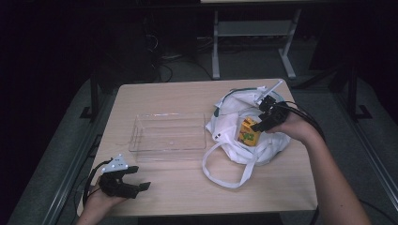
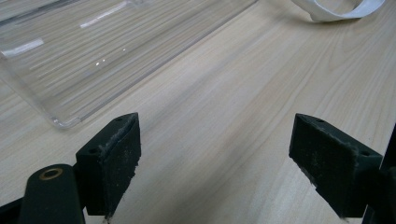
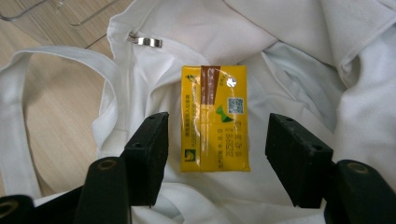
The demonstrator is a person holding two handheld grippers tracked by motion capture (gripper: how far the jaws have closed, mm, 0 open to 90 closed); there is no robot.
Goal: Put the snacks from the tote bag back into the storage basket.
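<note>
So my right tongs point(image 3: 217, 158) stood apart, straddling the yellow juice carton point(image 3: 214, 118) lying in the white tote bag point(image 3: 299, 56), not yet gripped. Left tongs point(image 2: 215, 163) waited apart above the surface point(image 2: 243, 93); the clear tray point(image 1: 168, 132) held nothing yet.

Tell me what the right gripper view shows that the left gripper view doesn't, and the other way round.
Right gripper view: a yellow drink carton lying in a white cloth bag, with a straw taped to its face. The right gripper has its jaws open, one on each side of the carton, not closed on it.

Left gripper view: the left gripper with its jaws wide open over bare table, holding nothing.

Both share: the wooden table, part of the clear plastic tray and a white bag strap.
</note>
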